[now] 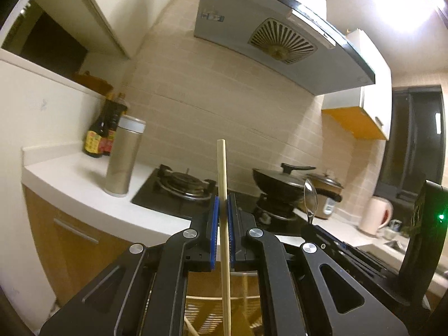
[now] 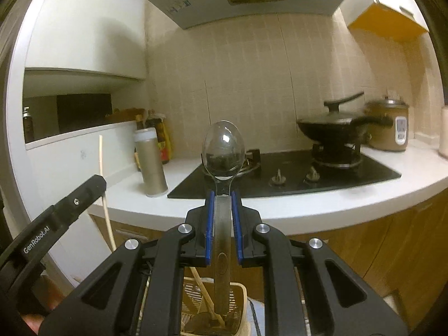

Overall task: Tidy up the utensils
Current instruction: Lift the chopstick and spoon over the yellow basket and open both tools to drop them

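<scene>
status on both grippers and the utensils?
Left gripper shut on chopstick, upright. Right gripper shut on spoon, bowl up. Utensil basket below both, one chopstick inside. Nothing in the way.

Chopstick (image 1: pixel 224 224) lower end runs off the frame's bottom edge. Slotted basket (image 2: pixel 240 291) sits largely hidden behind gripper bodies; contents indistinct. Bottle labels (image 1: pixel 93 142) too blurred to read.

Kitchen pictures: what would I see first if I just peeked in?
A shiny spoon stands upright in the right tool, right in the middle. A wooden chopstick stands pinched in the left tool. Behind them, a black pan sits on the stove.
</scene>
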The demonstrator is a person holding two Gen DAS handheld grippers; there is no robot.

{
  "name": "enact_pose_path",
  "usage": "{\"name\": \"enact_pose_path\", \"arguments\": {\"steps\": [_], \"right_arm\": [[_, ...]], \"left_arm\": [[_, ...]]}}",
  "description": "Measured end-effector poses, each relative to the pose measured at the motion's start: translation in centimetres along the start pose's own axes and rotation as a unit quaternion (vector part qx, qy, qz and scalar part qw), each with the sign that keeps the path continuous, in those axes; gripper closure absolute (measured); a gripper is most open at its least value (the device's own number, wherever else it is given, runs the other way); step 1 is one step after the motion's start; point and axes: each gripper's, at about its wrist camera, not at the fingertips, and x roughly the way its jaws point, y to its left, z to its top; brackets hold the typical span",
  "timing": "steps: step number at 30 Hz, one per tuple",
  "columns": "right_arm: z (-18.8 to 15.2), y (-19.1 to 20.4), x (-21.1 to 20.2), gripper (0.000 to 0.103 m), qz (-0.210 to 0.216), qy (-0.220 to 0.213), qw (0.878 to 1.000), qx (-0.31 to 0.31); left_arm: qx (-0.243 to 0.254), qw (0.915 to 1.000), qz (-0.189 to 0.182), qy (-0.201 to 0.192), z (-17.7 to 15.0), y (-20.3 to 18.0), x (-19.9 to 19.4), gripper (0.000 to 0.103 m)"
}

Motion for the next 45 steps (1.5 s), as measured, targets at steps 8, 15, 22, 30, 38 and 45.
{"name": "enact_pose_path", "arguments": {"steps": [8,15,22,30,38,45], "right_arm": [[-1.9,-1.0,1.1,0.093,-0.004,-0.013,1.000,0.022],[-3.2,-0.4,1.0,0.093,-0.019,-0.027,0.999,0.012],[-4.2,0.4,0.5,0.093,-0.037,-0.052,0.998,-0.001],[-5.0,0.6,0.4,0.092,-0.042,-0.052,0.998,-0.007],[-5.2,0.7,-1.3,0.059,-0.039,-0.038,0.998,-0.019],[-5.4,0.9,-5.0,0.052,-0.041,-0.030,0.998,-0.021]], "left_arm": [[0.024,0.9987,0.034,-0.031,-1.7,-0.2,0.5,0.099],[0.020,0.9975,0.054,-0.041,-2.5,0.3,1.2,0.099],[0.047,0.9953,0.064,-0.055,-3.7,0.0,1.0,0.099],[0.059,0.9951,0.054,-0.058,-3.9,0.2,0.6,0.098],[0.058,0.9958,0.045,-0.054,-3.6,0.6,-0.8,0.067],[0.052,0.9969,0.036,-0.047,-2.1,1.5,-4.0,0.064]]}}
